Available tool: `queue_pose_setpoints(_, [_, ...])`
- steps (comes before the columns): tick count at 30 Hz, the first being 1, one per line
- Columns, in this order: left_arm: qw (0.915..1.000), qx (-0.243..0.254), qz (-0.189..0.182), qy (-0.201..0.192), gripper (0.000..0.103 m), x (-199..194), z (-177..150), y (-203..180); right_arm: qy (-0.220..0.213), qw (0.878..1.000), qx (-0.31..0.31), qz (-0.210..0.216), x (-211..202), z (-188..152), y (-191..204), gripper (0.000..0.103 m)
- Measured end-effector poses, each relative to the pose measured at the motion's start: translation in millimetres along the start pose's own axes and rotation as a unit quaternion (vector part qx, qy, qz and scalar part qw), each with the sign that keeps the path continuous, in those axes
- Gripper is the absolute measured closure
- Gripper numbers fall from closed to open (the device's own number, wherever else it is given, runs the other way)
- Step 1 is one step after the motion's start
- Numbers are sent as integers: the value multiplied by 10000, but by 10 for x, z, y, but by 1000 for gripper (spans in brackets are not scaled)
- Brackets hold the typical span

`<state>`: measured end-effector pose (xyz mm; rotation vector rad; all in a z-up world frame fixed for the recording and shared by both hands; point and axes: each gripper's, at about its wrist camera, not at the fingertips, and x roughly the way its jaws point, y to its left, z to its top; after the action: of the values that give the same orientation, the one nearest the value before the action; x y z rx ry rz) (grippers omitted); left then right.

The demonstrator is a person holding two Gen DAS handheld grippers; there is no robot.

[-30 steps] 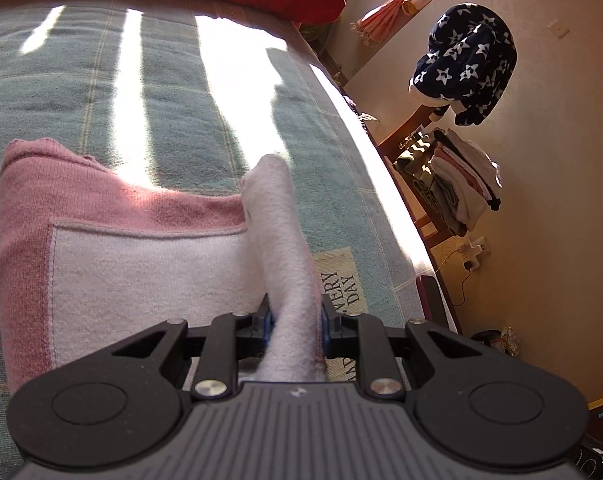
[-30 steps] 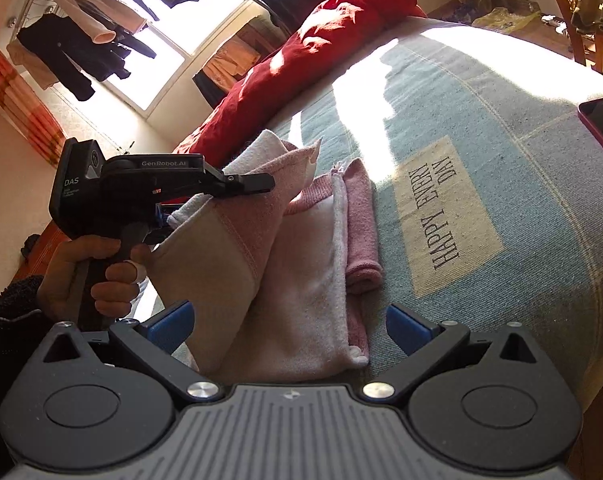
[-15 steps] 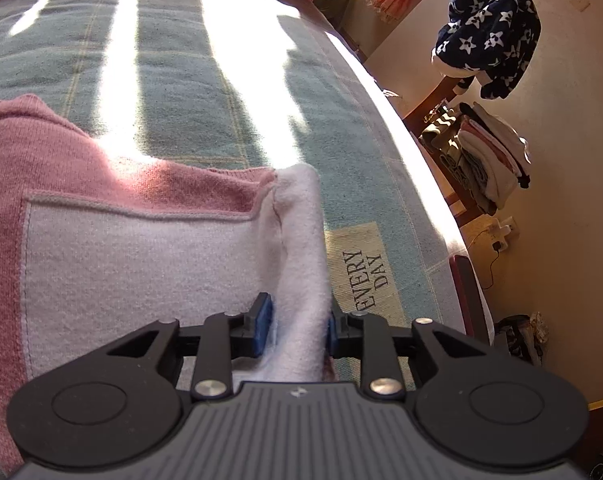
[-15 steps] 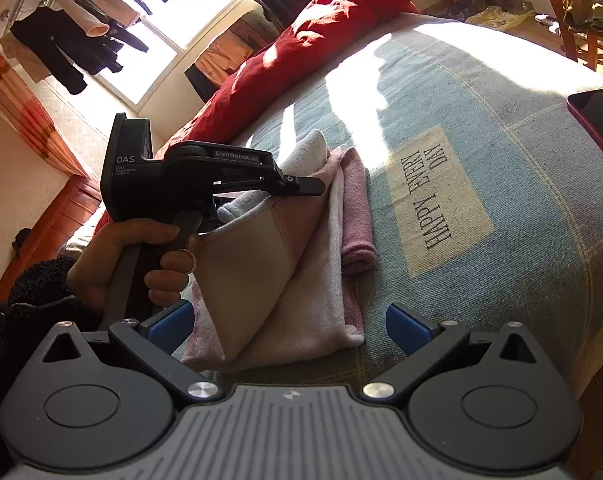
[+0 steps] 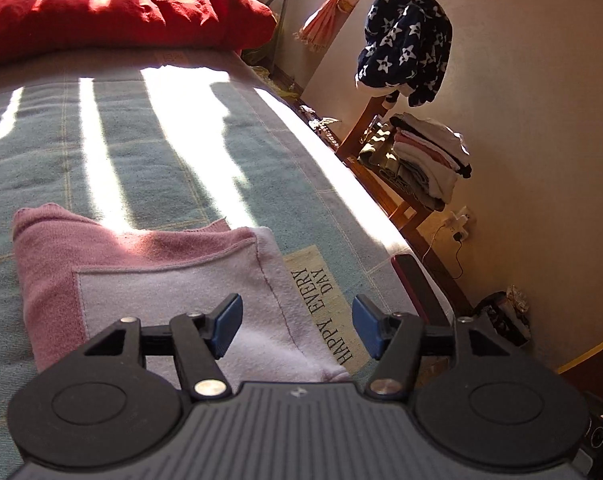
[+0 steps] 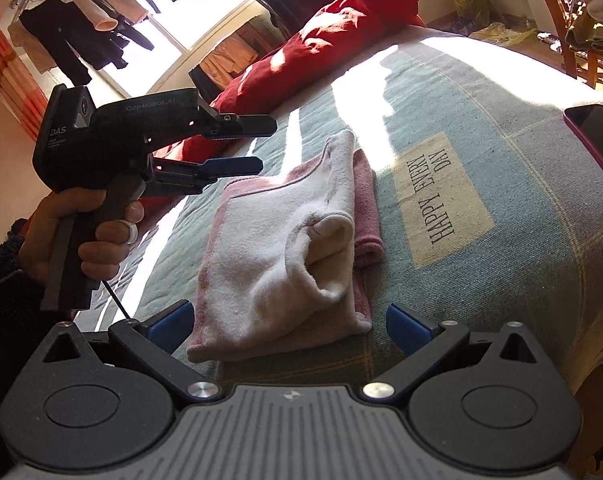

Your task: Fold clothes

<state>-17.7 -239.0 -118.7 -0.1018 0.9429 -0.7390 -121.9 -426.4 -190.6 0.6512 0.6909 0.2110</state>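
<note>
Left gripper (image 6: 261, 144) just opening, jaws apart and empty above the folded pink garment (image 6: 285, 248) lying on the blue blanket (image 6: 521, 160); right gripper (image 6: 289, 322) wide open, empty, near the garment's front edge

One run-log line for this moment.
left tool: just opened, empty, above garment | right tool: open, empty | pink-and-white garment: folded, on bed

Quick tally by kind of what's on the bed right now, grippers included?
Folded pink garment: 1
Red duvet: 1
Phone in a dark red case, at the bed's edge: 1
Grippers: 2, left gripper and right gripper, both open and empty
Total: 5
</note>
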Motion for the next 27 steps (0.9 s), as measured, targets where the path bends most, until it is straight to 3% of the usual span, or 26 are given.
queue_pose_setpoints(4, [9975,596,390,23,37,-244,-363,131,28,9998,-167,68,54,-43,58,0])
queue_pose_setpoints(9, [9983,548,194,-102,35,-383,-700,391,122,9977,-518,428,176,-52,224,0])
queue_pose_setpoints(14, [9985,338,-49,-431,35,-298,-540,551,-67,9853,-1536,751,328,82,622,0])
queue_pose_setpoints(18, [9989,196,-108,-418,34,-36,-360,691,-89,9722,-2253,636,658,203,794,0])
queue_pose_setpoints(23, [9990,320,138,-275,36,278,-409,928,347,9722,-2307,-224,1007,86,487,0])
queue_pose_setpoints(27, [9969,674,37,-406,38,300,-489,955,265,9756,-2178,53,926,-147,174,0])
